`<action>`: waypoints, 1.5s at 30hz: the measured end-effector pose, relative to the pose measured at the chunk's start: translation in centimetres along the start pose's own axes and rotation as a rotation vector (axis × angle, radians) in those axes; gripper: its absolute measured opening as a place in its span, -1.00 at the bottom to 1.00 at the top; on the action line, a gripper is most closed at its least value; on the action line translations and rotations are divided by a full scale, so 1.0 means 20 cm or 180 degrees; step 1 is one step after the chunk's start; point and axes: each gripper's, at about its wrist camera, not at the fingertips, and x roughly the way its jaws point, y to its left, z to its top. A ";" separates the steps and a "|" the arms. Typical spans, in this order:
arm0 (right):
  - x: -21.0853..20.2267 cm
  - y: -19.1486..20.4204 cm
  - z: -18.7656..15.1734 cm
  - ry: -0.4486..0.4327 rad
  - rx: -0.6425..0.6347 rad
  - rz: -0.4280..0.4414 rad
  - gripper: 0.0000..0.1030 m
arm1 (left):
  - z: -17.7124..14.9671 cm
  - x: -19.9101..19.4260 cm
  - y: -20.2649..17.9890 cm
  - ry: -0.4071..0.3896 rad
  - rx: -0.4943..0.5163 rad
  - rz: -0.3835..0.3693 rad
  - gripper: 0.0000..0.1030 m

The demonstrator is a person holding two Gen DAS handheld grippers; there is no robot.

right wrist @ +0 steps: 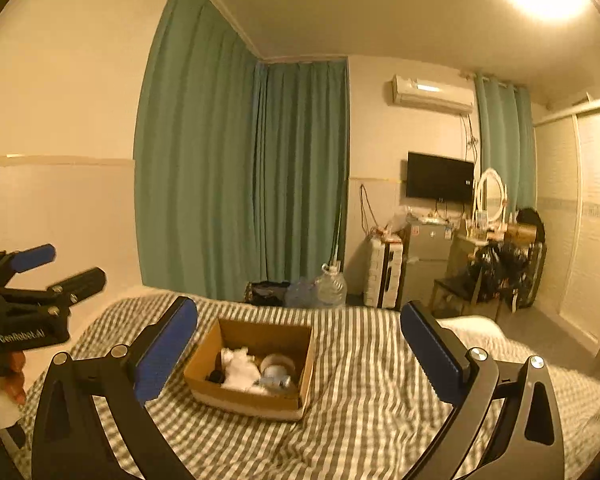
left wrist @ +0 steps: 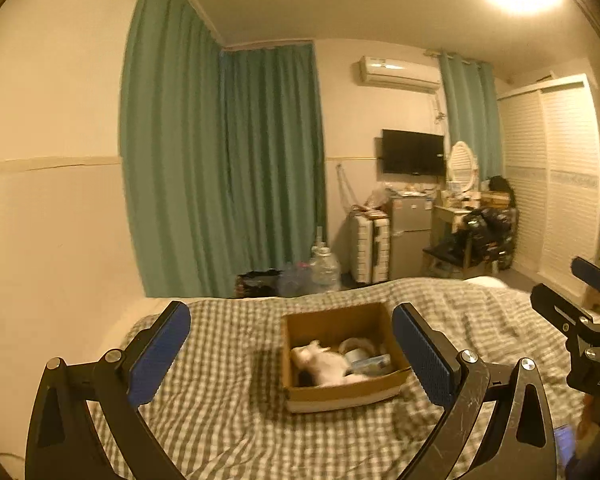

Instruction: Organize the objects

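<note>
left gripper (left wrist: pixel 292 356) wide open, empty | right gripper (right wrist: pixel 300 356) wide open, empty | box (right wrist: pixel 256 368) on bed (right wrist: pixel 380 380) appears packed | approach level, slowly

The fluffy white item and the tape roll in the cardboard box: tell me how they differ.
The fluffy white item is soft, shapeless and bright white; the tape roll is a firm ring with a beige tint. The white item takes up more of the box than the roll, and lies left of it in the right wrist view. Both rest loose inside the cardboard box on the checked bed cover.
</note>
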 end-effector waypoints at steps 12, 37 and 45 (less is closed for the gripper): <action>0.09 0.02 -0.42 0.0181 0.0112 -0.0090 0.98 | -0.43 0.06 -0.04 0.0206 -0.0051 0.0198 1.00; 0.14 0.08 -0.49 0.0361 -0.0022 -0.0091 0.98 | -0.46 0.08 -0.04 0.0328 -0.0131 0.0112 1.00; 0.14 0.08 -0.49 0.0382 -0.0014 -0.0089 0.98 | -0.47 0.08 -0.04 0.0344 -0.0132 0.0184 1.00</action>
